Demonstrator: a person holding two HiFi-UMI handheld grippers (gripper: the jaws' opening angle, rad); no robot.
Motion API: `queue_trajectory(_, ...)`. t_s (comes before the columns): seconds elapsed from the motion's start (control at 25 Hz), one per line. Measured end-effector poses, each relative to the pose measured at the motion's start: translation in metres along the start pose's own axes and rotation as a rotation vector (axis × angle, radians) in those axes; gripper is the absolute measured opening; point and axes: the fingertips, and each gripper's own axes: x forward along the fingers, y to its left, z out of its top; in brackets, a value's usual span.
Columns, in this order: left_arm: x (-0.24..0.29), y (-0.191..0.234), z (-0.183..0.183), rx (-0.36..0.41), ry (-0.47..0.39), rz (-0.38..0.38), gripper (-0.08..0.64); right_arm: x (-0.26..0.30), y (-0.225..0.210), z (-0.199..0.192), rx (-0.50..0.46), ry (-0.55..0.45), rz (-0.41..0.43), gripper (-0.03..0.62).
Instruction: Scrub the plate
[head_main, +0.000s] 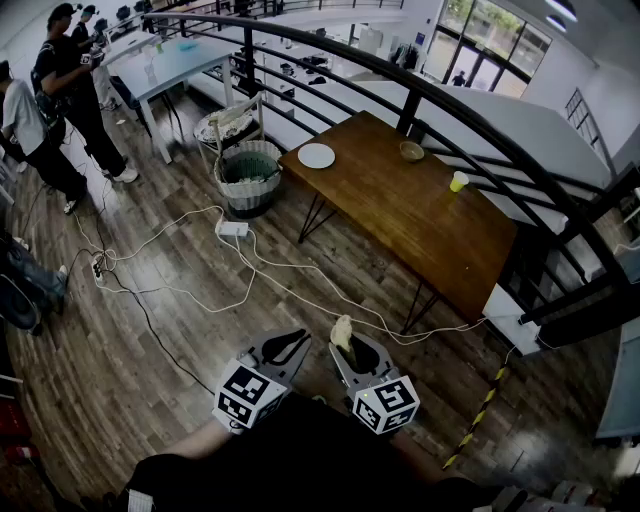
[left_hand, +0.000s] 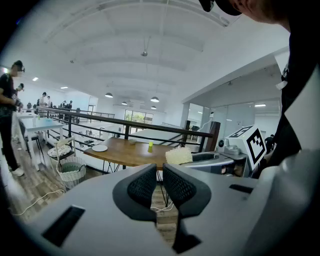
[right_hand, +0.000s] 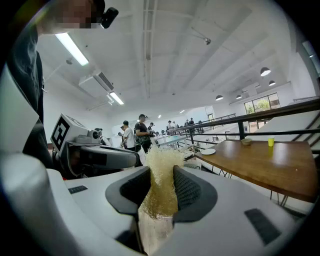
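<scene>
A white plate (head_main: 316, 155) lies near the far left corner of a brown wooden table (head_main: 420, 230); it also shows small in the left gripper view as the plate (left_hand: 99, 148) and in the right gripper view as the plate (right_hand: 208, 151). My right gripper (head_main: 345, 345) is shut on a pale yellow fibrous scrubber (right_hand: 160, 185), held low in front of me, well short of the table. My left gripper (head_main: 288, 345) hangs beside it, jaws nearly together with nothing between them (left_hand: 160, 187).
On the table also stand a small bowl (head_main: 411, 151) and a yellow cup (head_main: 458, 181). A woven basket (head_main: 247, 176), a white chair and cables (head_main: 200, 270) on the wood floor lie left of the table. A black railing (head_main: 470, 130) curves behind it. People (head_main: 70, 90) stand far left.
</scene>
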Motion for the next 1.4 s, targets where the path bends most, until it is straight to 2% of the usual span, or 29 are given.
queue_trajectory(0.36, 0.008, -0.014, -0.006, -0.008, 0.010, 0.007, 0.048, -0.012, -0.008, -0.007, 0.004, 0.006, 0.014, 0.149)
queue_trajectory(0.48, 0.009, -0.019, -0.013, -0.017, 0.027, 0.008, 0.048, -0.015, -0.012, -0.013, 0.045, 0.010, 0.016, 0.149)
queue_trajectory(0.6, 0.011, -0.015, -0.017, -0.033, 0.037, 0.012, 0.048, -0.012, -0.019, -0.018, 0.108, 0.016, 0.019, 0.149)
queue_trajectory(0.84, 0.031, 0.003, -0.019, -0.054, 0.053, -0.020, 0.048, 0.007, -0.033, -0.019, 0.111, 0.041, -0.010, 0.149)
queue_trajectory(1.0, 0.046, 0.042, -0.009, -0.063, 0.051, -0.046, 0.048, 0.044, -0.044, -0.009, 0.110, 0.054, -0.034, 0.149)
queue_trajectory(1.4, 0.066, 0.174, 0.030, -0.078, 0.003, -0.082, 0.048, 0.170, -0.049, 0.027, 0.081, 0.093, -0.058, 0.149)
